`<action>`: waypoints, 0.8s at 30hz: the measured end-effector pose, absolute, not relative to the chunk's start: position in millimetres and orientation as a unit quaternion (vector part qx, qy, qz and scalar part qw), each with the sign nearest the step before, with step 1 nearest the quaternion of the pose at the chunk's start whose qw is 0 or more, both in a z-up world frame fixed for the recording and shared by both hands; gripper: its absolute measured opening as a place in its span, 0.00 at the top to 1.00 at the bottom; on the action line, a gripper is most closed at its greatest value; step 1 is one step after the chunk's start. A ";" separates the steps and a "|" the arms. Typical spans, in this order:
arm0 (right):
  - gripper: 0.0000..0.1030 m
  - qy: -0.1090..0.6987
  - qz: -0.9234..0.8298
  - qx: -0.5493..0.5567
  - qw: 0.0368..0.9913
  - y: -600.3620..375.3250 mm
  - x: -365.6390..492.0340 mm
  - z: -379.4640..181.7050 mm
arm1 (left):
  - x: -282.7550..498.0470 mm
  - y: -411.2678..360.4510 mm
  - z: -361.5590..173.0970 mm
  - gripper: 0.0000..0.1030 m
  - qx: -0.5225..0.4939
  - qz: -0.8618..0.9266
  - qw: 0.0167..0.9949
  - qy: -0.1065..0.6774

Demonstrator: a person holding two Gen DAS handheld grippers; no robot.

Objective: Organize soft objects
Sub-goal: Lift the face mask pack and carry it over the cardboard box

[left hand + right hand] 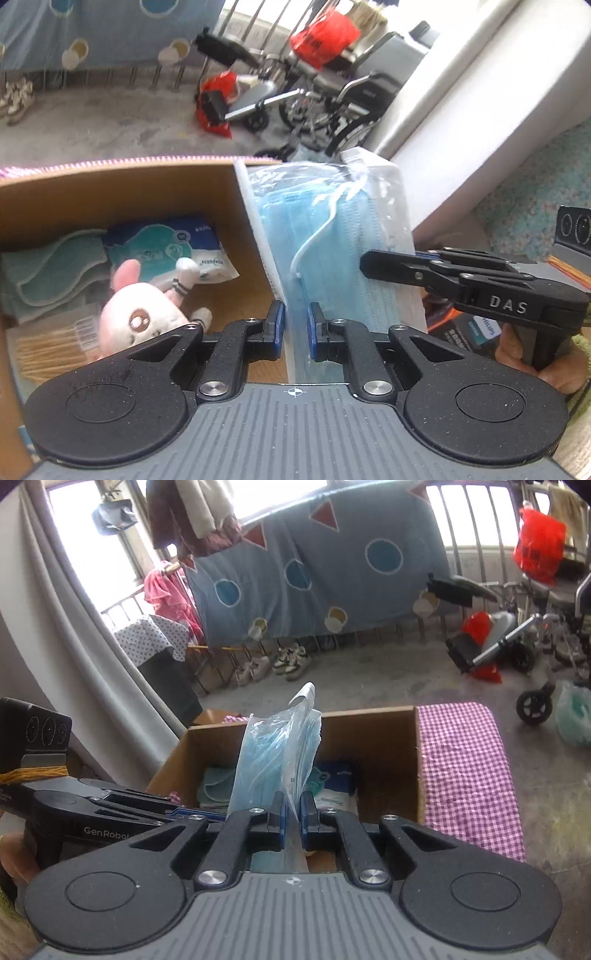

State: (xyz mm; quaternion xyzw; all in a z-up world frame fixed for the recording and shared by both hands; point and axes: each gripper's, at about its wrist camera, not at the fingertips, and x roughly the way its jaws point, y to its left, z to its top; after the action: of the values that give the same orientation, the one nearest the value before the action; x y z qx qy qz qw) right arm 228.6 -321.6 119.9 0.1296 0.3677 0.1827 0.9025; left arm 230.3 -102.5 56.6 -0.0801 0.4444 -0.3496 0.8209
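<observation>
A clear plastic pack of blue face masks (332, 240) hangs in the air above an open cardboard box (122, 192). My left gripper (296, 325) is shut on the pack's lower edge. My right gripper (293, 814) is shut on its other edge and shows in the left wrist view as a black arm (443, 273) touching the pack's right side. In the right wrist view the pack (273, 760) stands edge-on over the box (373, 738). Inside the box lie a pink plush toy (140, 317), a tissue pack (173, 243), a folded green cloth (51, 273) and a bag of cotton swabs (51, 350).
A purple checked cloth (469, 775) covers the surface right of the box. Behind it, on the concrete floor, stand a wheelchair (332, 99), red bags (214, 107) and shoes (291, 661). A blue patterned blanket (332, 572) hangs on the railing. A grey curtain (74, 646) is at the left.
</observation>
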 end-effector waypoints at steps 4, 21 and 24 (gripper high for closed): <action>0.92 0.409 0.168 0.131 0.888 -339.0 268.7 84.4 | 262.8 -119.2 32.0 0.89 -0.087 -0.338 0.802 0.484; 0.79 0.455 0.129 -0.008 0.881 -308.5 314.6 50.0 | 311.1 -149.2 -20.6 0.86 -0.057 -0.295 0.778 0.551; 0.74 0.449 0.114 -0.021 0.886 -307.0 311.0 55.8 | 311.9 -148.1 -18.8 0.69 -0.059 -0.294 0.778 0.552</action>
State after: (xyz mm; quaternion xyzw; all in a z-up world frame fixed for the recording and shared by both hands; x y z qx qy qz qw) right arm 311.0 -307.0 55.8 -0.0207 0.4486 0.1142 0.8862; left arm 311.9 -148.1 -18.8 -0.0591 0.5520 -0.2939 0.7781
